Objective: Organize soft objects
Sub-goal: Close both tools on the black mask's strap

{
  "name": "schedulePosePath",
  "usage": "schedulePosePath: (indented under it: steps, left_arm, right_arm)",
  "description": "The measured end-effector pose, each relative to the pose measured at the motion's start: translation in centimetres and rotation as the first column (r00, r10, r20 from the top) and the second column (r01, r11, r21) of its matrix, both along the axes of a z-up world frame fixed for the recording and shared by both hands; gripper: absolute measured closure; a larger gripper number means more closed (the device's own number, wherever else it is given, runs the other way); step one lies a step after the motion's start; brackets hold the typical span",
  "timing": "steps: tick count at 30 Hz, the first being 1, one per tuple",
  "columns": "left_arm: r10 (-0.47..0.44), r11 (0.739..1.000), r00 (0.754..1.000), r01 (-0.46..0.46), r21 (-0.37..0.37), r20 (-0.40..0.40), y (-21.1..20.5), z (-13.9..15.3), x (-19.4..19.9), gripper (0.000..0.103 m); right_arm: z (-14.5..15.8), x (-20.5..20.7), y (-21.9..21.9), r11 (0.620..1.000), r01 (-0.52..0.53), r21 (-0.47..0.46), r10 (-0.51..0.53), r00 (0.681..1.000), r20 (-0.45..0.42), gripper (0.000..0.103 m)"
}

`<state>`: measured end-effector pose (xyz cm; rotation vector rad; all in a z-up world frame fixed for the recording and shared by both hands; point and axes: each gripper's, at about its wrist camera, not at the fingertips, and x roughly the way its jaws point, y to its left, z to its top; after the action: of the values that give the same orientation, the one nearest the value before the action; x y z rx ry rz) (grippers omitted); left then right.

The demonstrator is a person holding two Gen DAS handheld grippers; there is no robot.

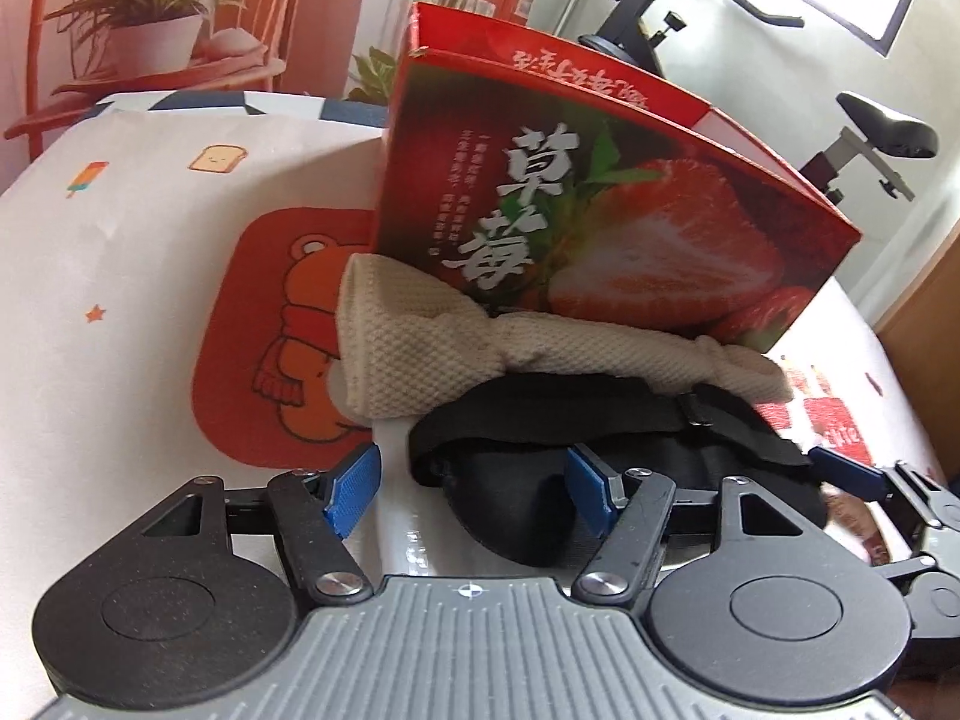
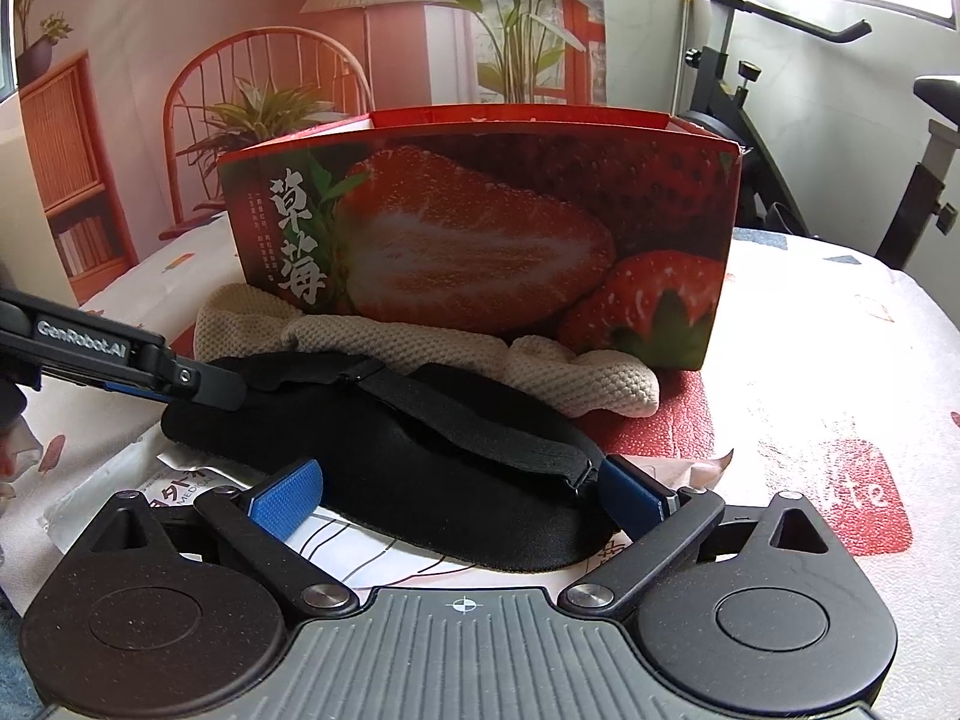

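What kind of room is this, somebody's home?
Probably a home: an exercise bike stands by a window, and a table with a cartoon-print cloth holds a strawberry box.

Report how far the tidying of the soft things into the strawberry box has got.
Done: nothing visibly; the box interior is hidden from both views. In hand: both claws, left and right, sit open around opposite ends of the black eye mask, which is not gripped. Left: the mask and the beige knitted cloth, both lying in front of the box.
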<state>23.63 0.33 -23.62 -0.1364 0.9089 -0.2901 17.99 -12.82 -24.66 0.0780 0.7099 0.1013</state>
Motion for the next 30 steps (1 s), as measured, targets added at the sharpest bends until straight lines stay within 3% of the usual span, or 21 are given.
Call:
schedulePosePath:
  steps: [7, 17, 22, 28, 29, 30]
  left_arm:
    - [0.032, 0.993, 0.999, -0.034, 0.113, 0.022, 0.0, -0.1, -0.5, 0.032]
    - [0.105, 0.978, 0.993, -0.112, 0.173, 0.05, 0.9, 0.2, -0.5, 0.031]
    - [0.128, 0.975, 0.99, -0.136, 0.174, 0.057, 1.2, 0.2, -0.3, 0.039]
    - [0.075, 0.976, 0.994, -0.089, 0.196, 0.078, 0.0, 0.0, -0.2, 0.047]
    - [0.069, 0.978, 0.994, -0.084, 0.193, 0.08, 0.0, -0.1, -0.2, 0.05]
    - [0.06, 0.981, 0.995, -0.074, 0.18, 0.084, 0.1, 0.0, -0.2, 0.062]
  right_arm:
    - [-0.1, 0.1, 0.1, 1.0, -0.004, 0.004, 0.004, 1.0, 0.001, 0.005]
    - [-0.1, 0.1, 0.1, 1.0, -0.007, 0.006, 0.007, 1.0, 0.001, 0.005]
    - [-0.1, 0.1, 0.2, 1.0, -0.006, 0.009, 0.006, 1.0, 0.001, 0.005]
    - [0.0, 0.1, 0.0, 1.0, -0.005, 0.017, 0.005, 1.0, 0.0, 0.006]
    - [0.0, 0.1, 0.0, 1.0, -0.002, 0.02, 0.002, 1.0, 0.0, 0.006]
    - [0.1, 0.1, -0.1, 1.0, 0.001, 0.024, -0.001, 1.0, 0.0, 0.007]
